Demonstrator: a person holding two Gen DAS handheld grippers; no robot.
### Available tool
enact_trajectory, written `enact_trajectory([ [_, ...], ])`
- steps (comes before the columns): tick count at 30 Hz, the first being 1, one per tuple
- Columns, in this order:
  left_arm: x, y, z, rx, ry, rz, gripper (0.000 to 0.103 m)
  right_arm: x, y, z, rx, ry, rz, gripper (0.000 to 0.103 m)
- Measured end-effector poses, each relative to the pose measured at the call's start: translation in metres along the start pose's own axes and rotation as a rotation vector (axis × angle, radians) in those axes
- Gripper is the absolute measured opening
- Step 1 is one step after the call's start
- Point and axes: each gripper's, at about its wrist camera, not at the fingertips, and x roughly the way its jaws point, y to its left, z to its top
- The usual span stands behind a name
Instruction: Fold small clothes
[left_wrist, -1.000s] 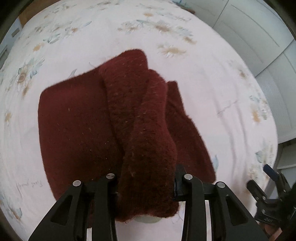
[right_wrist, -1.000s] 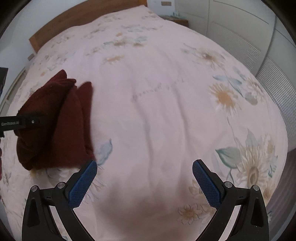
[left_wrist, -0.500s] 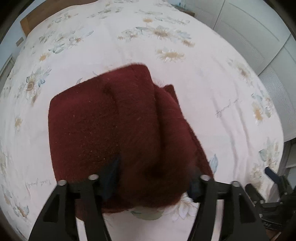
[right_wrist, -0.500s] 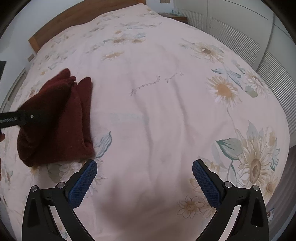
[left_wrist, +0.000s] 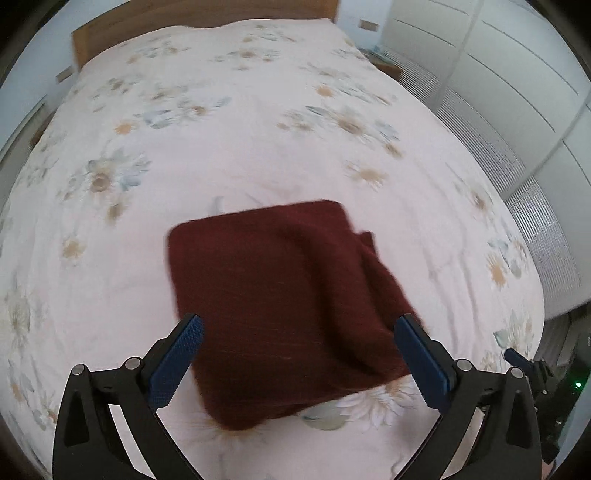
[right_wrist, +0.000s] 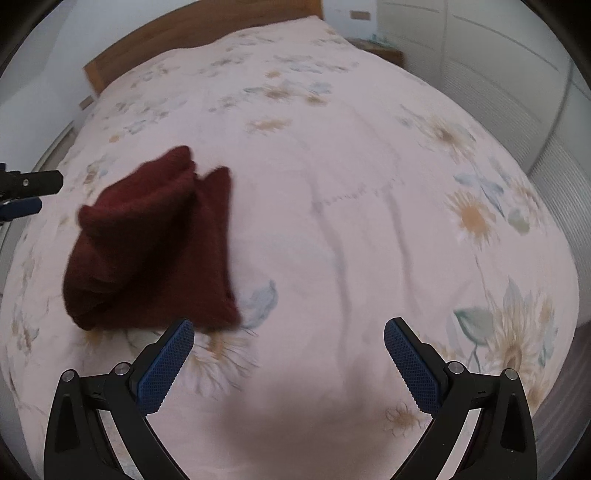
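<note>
A dark red knitted garment lies folded into a thick rectangle on the flowered bedspread. My left gripper hovers above its near edge, jaws opening wide, pads clear of the fabric on both sides. In the right wrist view the same garment sits at the left, with a raised fold along its top. My right gripper stands open over bare bedspread to the garment's right, nothing between its blue pads. The left gripper's fingertips poke in at the left edge.
A wooden headboard closes the far end of the bed. White wardrobe doors run along the right side. The right gripper's tip shows at the bed's lower right edge, next to dark floor.
The left gripper let go of the red fold it was shut on, its jaws spread wide, and it rose away; the fold dropped flat. The right gripper also lifted a little.
</note>
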Motion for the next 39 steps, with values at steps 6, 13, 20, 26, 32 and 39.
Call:
enact_trajectory([
  [6,-0.002,0.065,-0.008,-0.055,0.019,0.078,0.102,-0.015,0.051,0.045,-0.123,-0.032,0.029,0.103],
  [13,0.003,0.116,-0.044,-0.125,0.054,0.093,0.102,0.011,0.122,0.104,-0.278,0.053,0.094,0.103],
  [20,0.006,0.129,-0.068,-0.142,0.072,0.075,0.102,0.075,0.165,0.113,-0.341,0.222,0.072,0.093],
  [26,0.011,0.121,-0.075,-0.132,0.081,0.051,0.102,0.102,0.157,0.095,-0.287,0.324,0.125,0.060],
  [32,0.018,0.114,-0.076,-0.122,0.091,0.031,0.102,0.102,0.123,0.082,-0.185,0.310,0.194,0.021],
  [39,0.023,0.105,-0.075,-0.083,0.093,0.038,0.102,0.067,0.087,0.079,-0.131,0.210,0.222,0.019],
])
